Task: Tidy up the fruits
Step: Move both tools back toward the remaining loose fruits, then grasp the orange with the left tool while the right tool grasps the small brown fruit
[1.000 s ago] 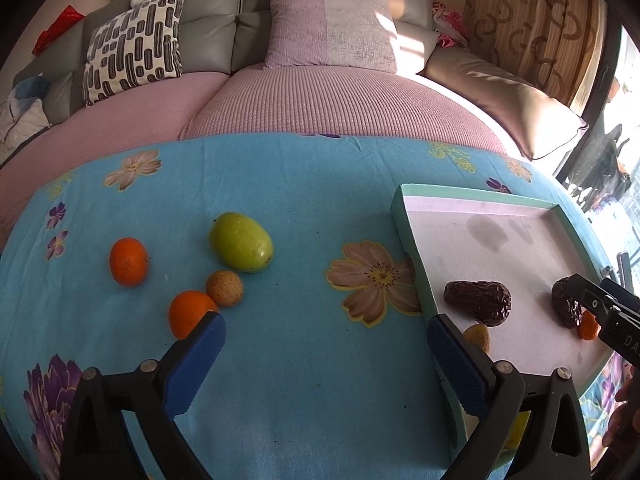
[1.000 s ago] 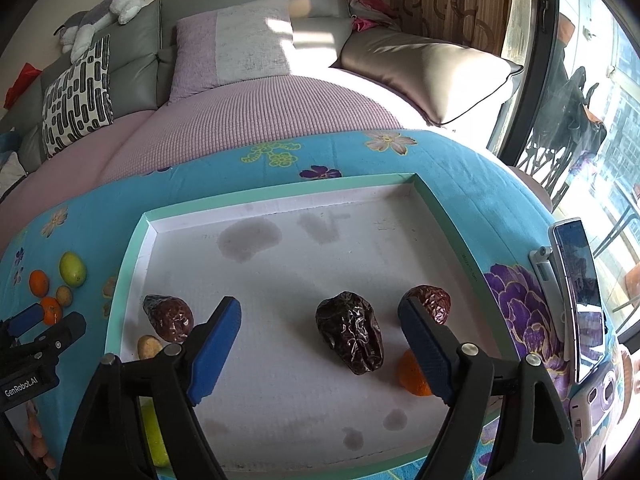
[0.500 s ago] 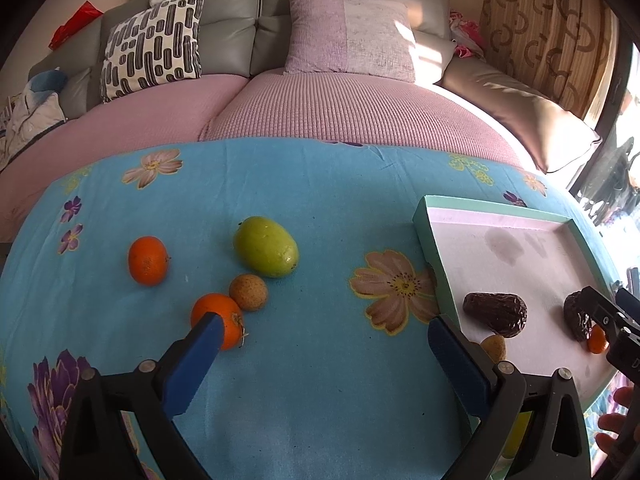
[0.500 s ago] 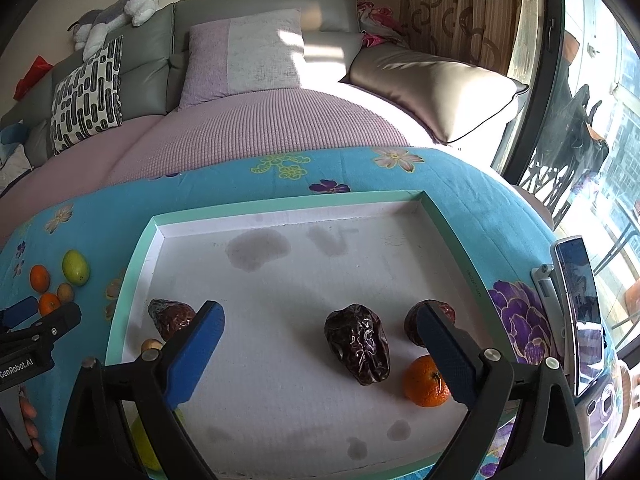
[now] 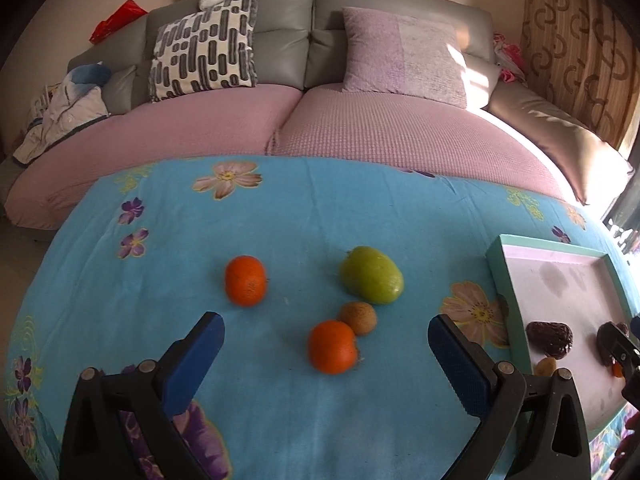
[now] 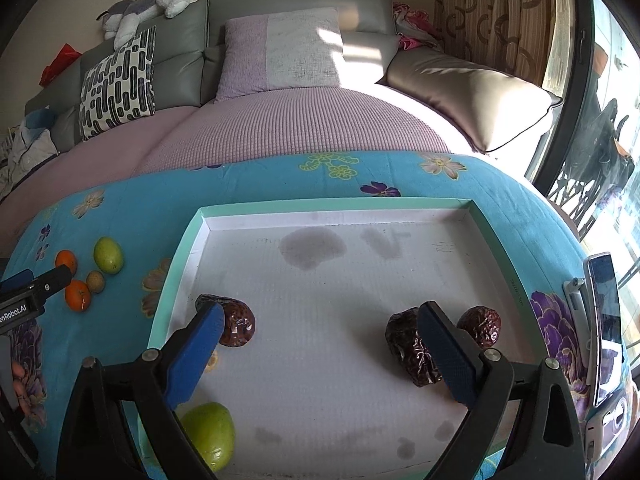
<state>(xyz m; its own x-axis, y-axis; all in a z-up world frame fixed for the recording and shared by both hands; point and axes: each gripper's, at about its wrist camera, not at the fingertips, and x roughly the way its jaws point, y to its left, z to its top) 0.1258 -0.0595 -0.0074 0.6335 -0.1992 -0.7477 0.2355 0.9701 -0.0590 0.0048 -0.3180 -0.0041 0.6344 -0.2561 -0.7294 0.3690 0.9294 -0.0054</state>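
Daylight enters from the window point(image 6: 600, 128) on the right of both views, and the glass is blown out to near white. It throws a bright patch on the lilac cushion point(image 5: 404, 60) and glare on the tan cushion point(image 6: 472, 92). The blue cloth point(image 5: 280, 216) is evenly lit; fruit near its middle casts only soft, short shadows. Both fisheye views bend the sofa point(image 5: 288, 32) into an arc, with black vignetting in all 4 corners. Focus is fair, slightly soft toward the edges.
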